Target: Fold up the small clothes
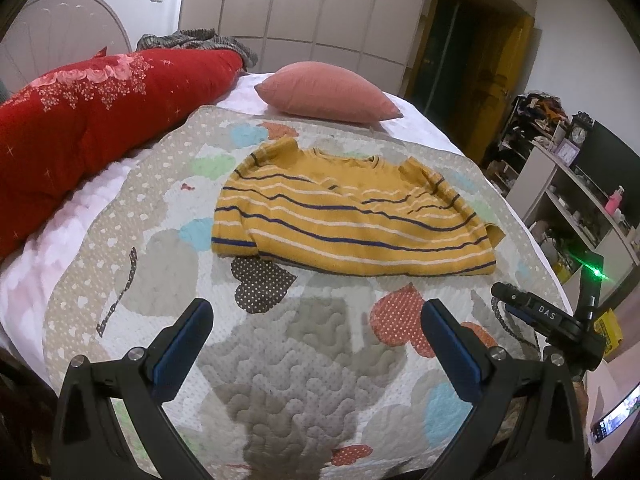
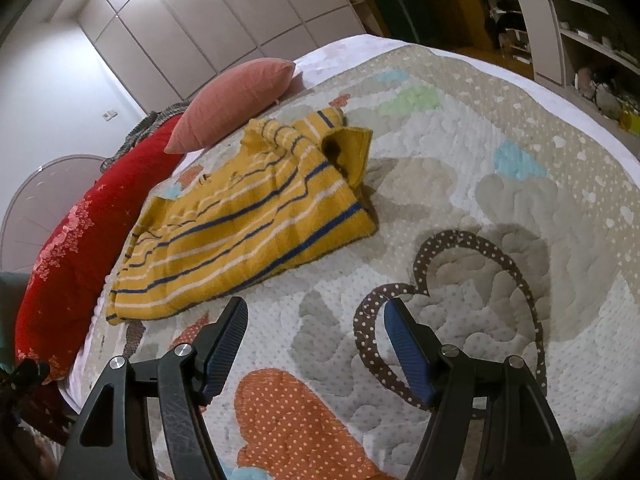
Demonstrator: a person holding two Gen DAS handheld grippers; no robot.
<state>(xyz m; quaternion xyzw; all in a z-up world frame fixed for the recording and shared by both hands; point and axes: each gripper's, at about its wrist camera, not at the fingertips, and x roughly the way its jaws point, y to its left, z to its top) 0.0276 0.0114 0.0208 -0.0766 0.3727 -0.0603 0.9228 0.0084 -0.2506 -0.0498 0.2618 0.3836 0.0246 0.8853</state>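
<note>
A small mustard-yellow sweater [image 1: 344, 216] with white and navy stripes lies on the quilted bed cover [image 1: 280, 360], its sleeves folded in over the body. It also shows in the right wrist view [image 2: 248, 216], with one cuff turned up. My left gripper [image 1: 316, 312] is open and empty, hovering above the quilt just in front of the sweater's hem. My right gripper [image 2: 316, 312] is open and empty, above the quilt beside the sweater's lower right corner. The right gripper also shows at the right edge of the left wrist view [image 1: 552, 316].
A pink cushion [image 1: 328, 94] lies behind the sweater. A rolled red floral duvet [image 1: 80, 120] runs along the left side of the bed. Shelves with clutter [image 1: 568, 184] stand to the right beyond the bed edge. White wardrobes [image 1: 320, 4] line the back wall.
</note>
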